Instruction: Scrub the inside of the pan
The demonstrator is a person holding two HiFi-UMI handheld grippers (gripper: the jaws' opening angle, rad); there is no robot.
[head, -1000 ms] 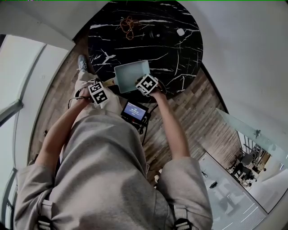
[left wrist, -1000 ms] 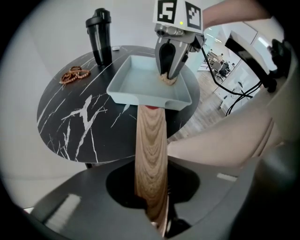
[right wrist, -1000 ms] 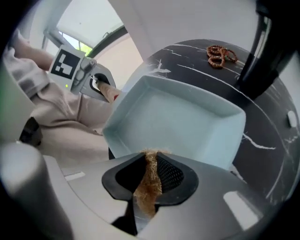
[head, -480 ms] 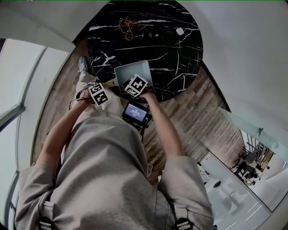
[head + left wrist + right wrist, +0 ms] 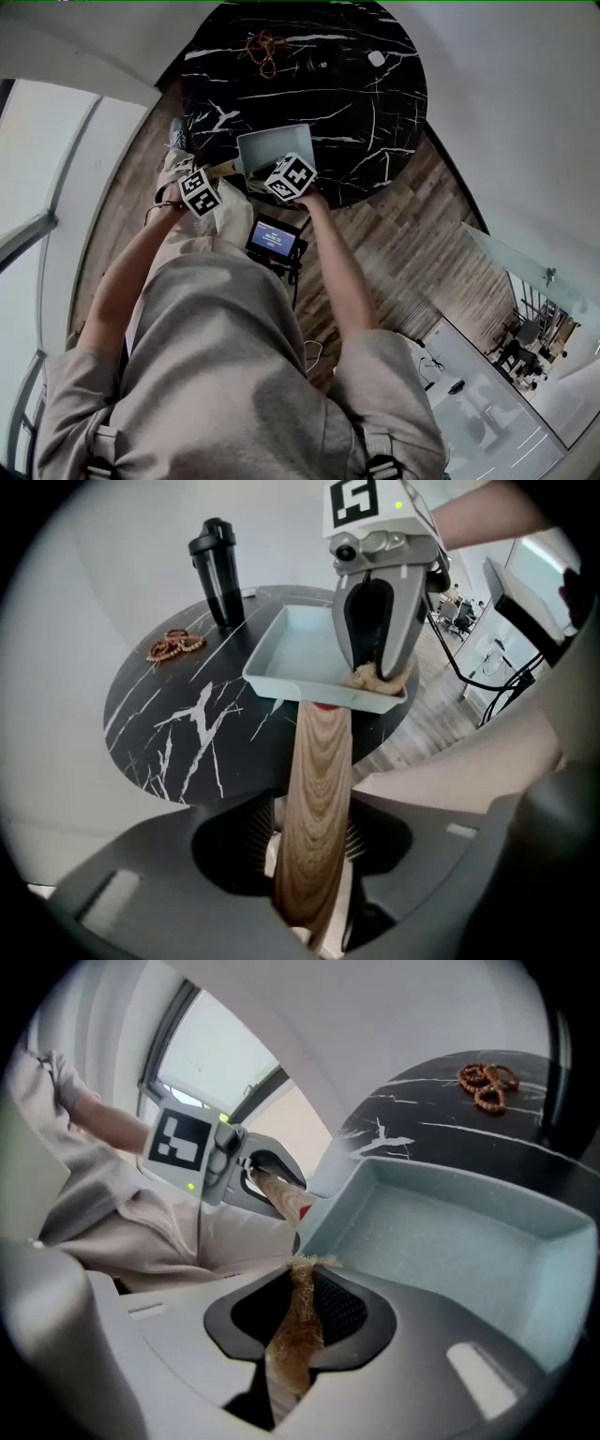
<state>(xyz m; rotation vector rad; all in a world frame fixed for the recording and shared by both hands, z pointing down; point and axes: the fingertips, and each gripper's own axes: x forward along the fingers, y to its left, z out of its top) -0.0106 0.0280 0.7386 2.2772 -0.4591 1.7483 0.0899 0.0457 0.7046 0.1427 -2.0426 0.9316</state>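
Note:
A pale blue rectangular pan [image 5: 267, 147] sits at the near edge of the round black marble table [image 5: 356, 103]. Its wooden handle [image 5: 317, 789] juts off the edge toward me. My left gripper [image 5: 314, 855] has that handle between its jaws. The jaws are opening, and small gaps show beside the wood. My right gripper [image 5: 295, 1321] is shut on a brown scrubbing pad [image 5: 298, 1316]. It hangs at the pan's near rim [image 5: 323, 694], close to the handle. From the left gripper view, the right gripper [image 5: 378, 667] points down into the pan's corner with the pad [image 5: 373, 678] on the rim.
A black shaker bottle [image 5: 214, 569] and a string of brown beads [image 5: 174, 644] stand at the table's far side. A small white object [image 5: 376, 58] lies beyond. A device with a lit screen [image 5: 274, 241] hangs at my waist. Wooden floor surrounds the table.
My right gripper has moved left from the pan's right corner to its near rim by the handle. The left gripper shifted slightly up and left.

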